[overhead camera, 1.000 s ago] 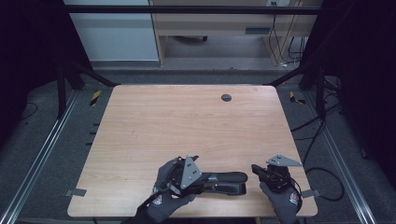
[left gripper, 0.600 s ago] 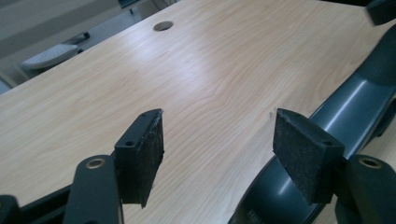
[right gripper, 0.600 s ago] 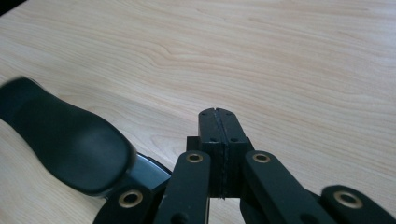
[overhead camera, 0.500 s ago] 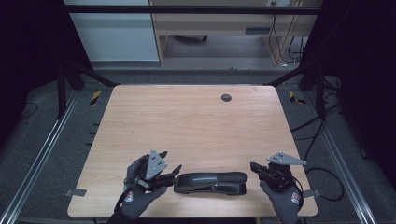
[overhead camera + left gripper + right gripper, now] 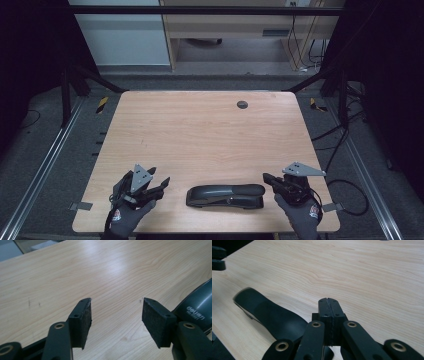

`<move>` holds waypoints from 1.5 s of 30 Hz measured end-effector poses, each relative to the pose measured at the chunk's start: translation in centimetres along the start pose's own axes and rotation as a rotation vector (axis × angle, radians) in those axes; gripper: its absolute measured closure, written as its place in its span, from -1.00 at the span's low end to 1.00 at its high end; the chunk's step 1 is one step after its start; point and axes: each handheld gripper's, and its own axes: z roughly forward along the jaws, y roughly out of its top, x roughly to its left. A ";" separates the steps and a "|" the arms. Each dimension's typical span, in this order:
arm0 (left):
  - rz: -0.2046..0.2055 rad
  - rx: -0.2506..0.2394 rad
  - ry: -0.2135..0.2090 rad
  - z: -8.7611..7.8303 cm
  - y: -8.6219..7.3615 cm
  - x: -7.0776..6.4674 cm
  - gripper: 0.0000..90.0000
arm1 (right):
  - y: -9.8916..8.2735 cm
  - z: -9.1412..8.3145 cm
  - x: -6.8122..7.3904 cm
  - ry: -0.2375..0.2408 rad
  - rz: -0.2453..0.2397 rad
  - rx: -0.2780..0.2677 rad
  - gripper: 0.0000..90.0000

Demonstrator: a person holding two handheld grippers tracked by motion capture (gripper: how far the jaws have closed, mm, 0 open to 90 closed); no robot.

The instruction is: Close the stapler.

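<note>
**Currently: stapler lies free near the worktop's front edge, neither gripper holding it**

Presently the stapler (image 5: 226, 196) rests flat, between both hands; left gripper (image 5: 159, 186) stands apart at its left end, fingers (image 5: 82, 320) spread and empty, having just been closing; right gripper (image 5: 268, 179) sits beside its right end, fingers (image 5: 329, 312) pressed together on nothing. Risk: a closed tip may nudge the stapler towards the worktop (image 5: 200, 130) front edge; a one-sided grasp may let it pivot.

Light wooden table (image 5: 200, 135), dark stapler (image 5: 226, 196) flat near its front edge.
</note>
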 end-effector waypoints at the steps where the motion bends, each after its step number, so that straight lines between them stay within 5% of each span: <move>1: -0.009 -0.003 0.003 -0.1 -0.2 0.1 -0.03 | 0.1 0.0 0.2 0.009 -0.007 -0.003 1.00; 16: -0.030 0.001 0.046 -0.8 -1.6 0.9 0.10 | -0.3 0.5 1.9 0.060 -0.031 -0.006 1.00; 32: -0.038 0.014 0.057 -0.7 -2.2 0.9 0.13 | -2.3 1.4 2.4 -0.009 -0.021 -0.014 1.00; 45: -0.042 0.013 0.063 -0.7 -2.2 1.0 0.14 | -2.8 1.6 2.2 0.001 0.008 -0.029 1.00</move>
